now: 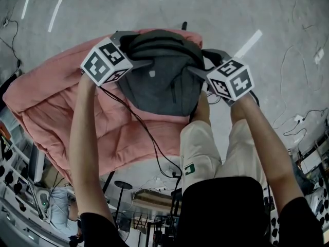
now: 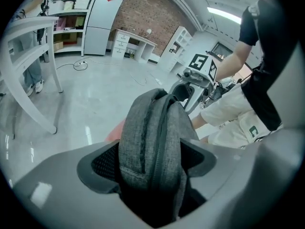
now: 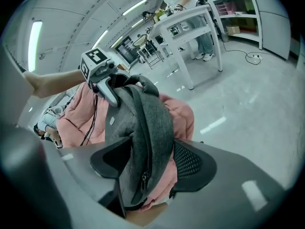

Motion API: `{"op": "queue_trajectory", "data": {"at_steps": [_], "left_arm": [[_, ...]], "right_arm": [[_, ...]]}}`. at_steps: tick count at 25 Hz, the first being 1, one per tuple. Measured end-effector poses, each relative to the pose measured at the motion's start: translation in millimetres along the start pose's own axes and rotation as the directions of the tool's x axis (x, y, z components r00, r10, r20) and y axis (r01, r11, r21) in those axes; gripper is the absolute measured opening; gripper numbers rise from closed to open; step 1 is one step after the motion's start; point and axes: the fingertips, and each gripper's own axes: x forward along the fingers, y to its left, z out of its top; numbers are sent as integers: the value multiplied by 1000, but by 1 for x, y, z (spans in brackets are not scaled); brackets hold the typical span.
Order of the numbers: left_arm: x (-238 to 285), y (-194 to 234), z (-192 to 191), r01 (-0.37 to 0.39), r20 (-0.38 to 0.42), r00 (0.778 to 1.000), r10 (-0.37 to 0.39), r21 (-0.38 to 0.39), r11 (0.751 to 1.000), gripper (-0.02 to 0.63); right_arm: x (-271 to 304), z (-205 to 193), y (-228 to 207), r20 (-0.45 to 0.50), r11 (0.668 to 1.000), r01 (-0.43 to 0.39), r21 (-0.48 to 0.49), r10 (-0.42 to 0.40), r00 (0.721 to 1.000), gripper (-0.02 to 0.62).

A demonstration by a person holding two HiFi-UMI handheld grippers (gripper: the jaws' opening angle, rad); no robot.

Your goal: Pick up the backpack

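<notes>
A grey backpack [image 1: 154, 81] rests on a pink quilt [image 1: 61, 102] spread over a table. My left gripper [image 1: 134, 49] clamps the bag's left side, and the grey fabric with its zip [image 2: 152, 142] fills the gap between the pads of the left gripper [image 2: 152, 163]. My right gripper [image 1: 205, 63] holds the bag's right side. In the right gripper view the backpack's zipped edge [image 3: 143, 123] is pinched in the right gripper [image 3: 150, 163], with a bit of pink quilt [image 3: 181, 118] beside it. Each gripper shows in the other's view, at the far end of the bag.
A black cable [image 1: 139, 122] trails from the left gripper across the quilt. A white table [image 2: 28, 37], a fridge [image 2: 97, 18] and shelves stand on the grey floor beyond. Loose cables lie on the floor [image 1: 303, 122]. Another person [image 1: 56, 205] is low at the left.
</notes>
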Motion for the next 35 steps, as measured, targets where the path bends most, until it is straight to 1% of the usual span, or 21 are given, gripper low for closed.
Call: {"op": "queue_trajectory", "data": {"at_steps": [3, 9, 16, 20, 24, 28, 32, 35], "left_arm": [[2, -1, -3, -6, -3, 1000, 6, -10, 1000, 368], [-2, -10, -3, -39, -22, 999, 39, -5, 999, 365], [-4, -26, -2, -59, -48, 997, 58, -11, 998, 345], [-3, -38, 0, -103, -37, 994, 103, 1, 995, 341], [-3, -48, 1, -146, -29, 989, 145, -5, 989, 342], [-4, -60, 2, -173, -43, 984, 173, -11, 985, 331], [-4, -83, 10, -187, -37, 982, 188, 16, 982, 297], [-7, -95, 15, -206, -29, 978, 208, 45, 977, 285]], "right_arm": [[2, -2, 1, -2, 1000, 10, 0, -10, 1000, 279], [-4, -6, 7, 11, 1000, 15, -9, -15, 1000, 278], [-9, -14, 13, 0, 999, 8, -31, -8, 1000, 273], [-15, -24, 17, 6, 999, 1, -47, -1, 1000, 261], [-22, -32, 21, 18, 997, -7, -71, 9, 1000, 233], [-28, -39, 25, 25, 996, -14, -90, 16, 1000, 219], [-37, -52, 29, 16, 995, -31, -93, 32, 999, 215], [-45, -57, 35, 35, 994, -41, -102, 45, 998, 208]]}}
